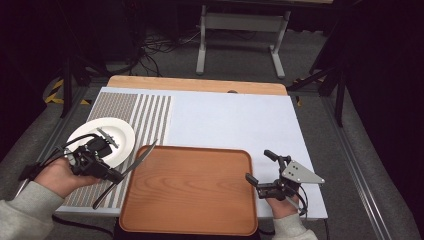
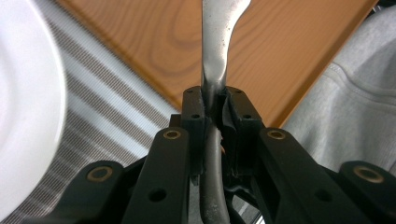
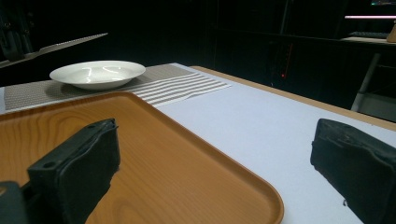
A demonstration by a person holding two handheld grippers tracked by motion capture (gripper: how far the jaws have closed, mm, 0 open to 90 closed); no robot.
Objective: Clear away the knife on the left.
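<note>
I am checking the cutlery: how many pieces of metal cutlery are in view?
2. A silver metal knife is clamped in the left gripper; a small metal utensil lies on the round white plate.

Knife (image 2: 215, 51) blade tip cut off by top edge in left gripper view; grip section hidden between jaws. Plate (image 2: 25, 116) cropped at left edge, blurred. Tray (image 1: 190, 192) near edge hidden partly behind right hand-held gripper (image 1: 261, 174) in high view. Small item on plate too small to identify.
</note>
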